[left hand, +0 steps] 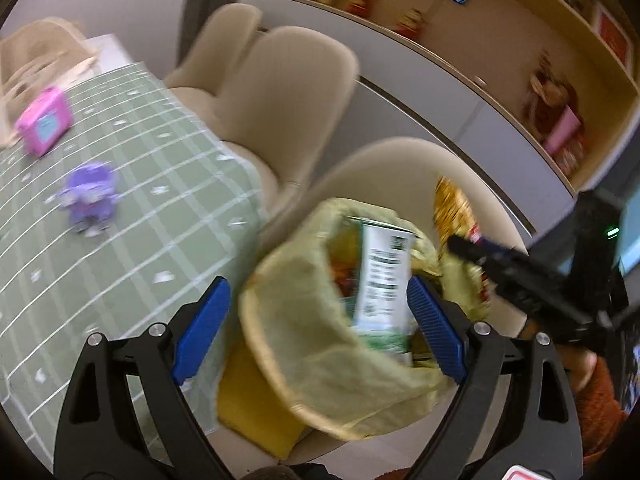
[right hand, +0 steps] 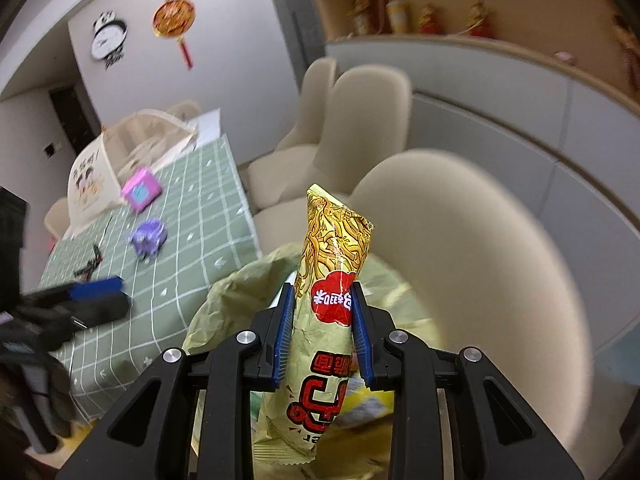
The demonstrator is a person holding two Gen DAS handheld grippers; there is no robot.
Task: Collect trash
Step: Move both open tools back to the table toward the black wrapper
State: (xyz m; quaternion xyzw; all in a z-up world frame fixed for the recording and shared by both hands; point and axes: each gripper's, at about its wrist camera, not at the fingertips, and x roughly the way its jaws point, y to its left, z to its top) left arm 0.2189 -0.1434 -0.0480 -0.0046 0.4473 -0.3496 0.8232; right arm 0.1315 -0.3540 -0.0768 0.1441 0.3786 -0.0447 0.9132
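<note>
A waste bin lined with a yellow-green bag sits on a beige chair seat beside the table. A green-and-white carton stands in it among other wrappers. My left gripper is open, its blue pads on either side of the bin's mouth, empty. My right gripper is shut on a gold and red noodle packet, held upright over the bag's liner. In the left wrist view the right gripper comes in from the right with the packet over the bin's far rim.
The green checked tablecloth holds a pink box, a purple toy and a cream mesh food cover. Beige chairs stand along the table. White cabinets and shelves run behind.
</note>
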